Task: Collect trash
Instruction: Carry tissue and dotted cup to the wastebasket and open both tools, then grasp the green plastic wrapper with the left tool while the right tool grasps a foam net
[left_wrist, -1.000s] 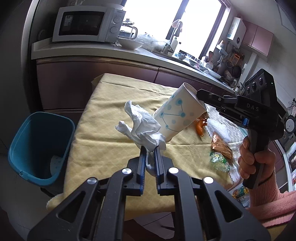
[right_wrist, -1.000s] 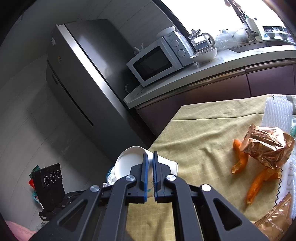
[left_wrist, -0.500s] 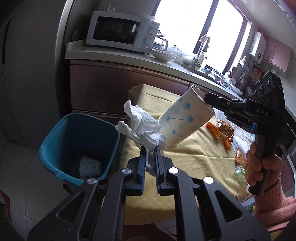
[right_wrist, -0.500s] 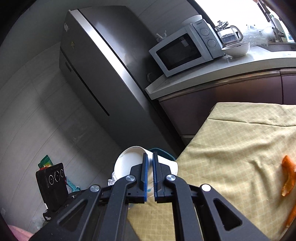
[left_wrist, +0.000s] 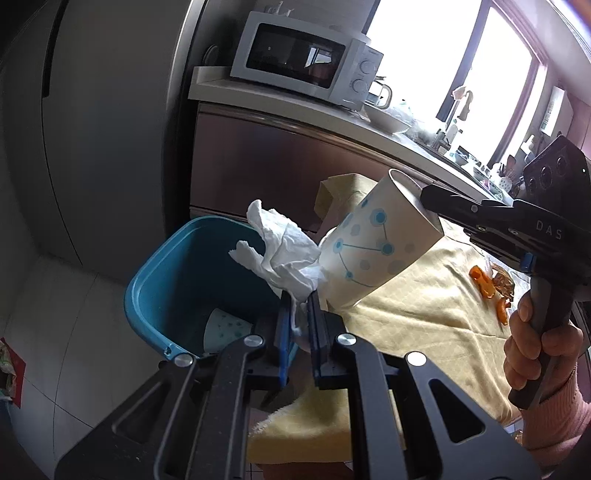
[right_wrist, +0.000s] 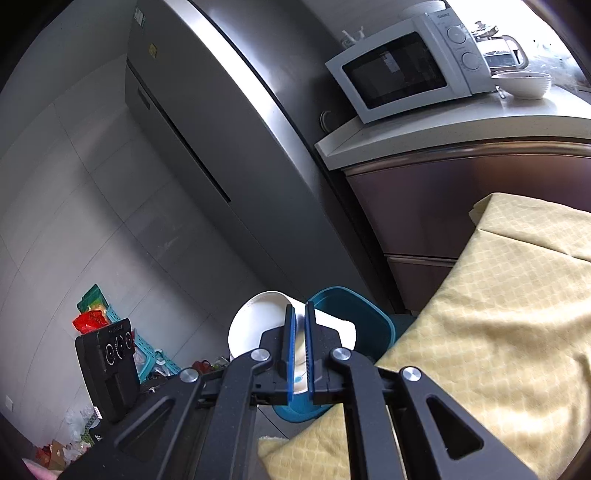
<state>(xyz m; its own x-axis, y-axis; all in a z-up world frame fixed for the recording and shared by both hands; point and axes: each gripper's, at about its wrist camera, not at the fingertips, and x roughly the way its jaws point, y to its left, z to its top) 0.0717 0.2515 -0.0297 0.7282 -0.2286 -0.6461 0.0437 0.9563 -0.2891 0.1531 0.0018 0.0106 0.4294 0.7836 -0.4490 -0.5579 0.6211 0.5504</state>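
Note:
My left gripper (left_wrist: 299, 299) is shut on a crumpled white tissue (left_wrist: 280, 251), held in the air over the near rim of a teal trash bin (left_wrist: 155, 269). A dotted paper cup (left_wrist: 225, 326) lies inside that bin. My right gripper (right_wrist: 300, 314) is shut on the rim of a white paper cup (right_wrist: 255, 325) with blue dots, the same cup (left_wrist: 376, 251) tilted just right of the tissue in the left wrist view. The bin (right_wrist: 354, 306) shows behind the cup, at the table's corner.
A table under a yellow cloth (left_wrist: 424, 306) stands right of the bin, with orange peels (left_wrist: 484, 282) and snack wrappers on it. Behind are dark cabinets (left_wrist: 277, 166), a microwave (left_wrist: 303, 61) on the counter and a steel fridge (right_wrist: 207, 147). Floor clutter (right_wrist: 96, 314) lies at the left.
Both grippers have swung left from over the table toward the bin, carrying the tissue and the cup. The bin now sits directly under the tissue.

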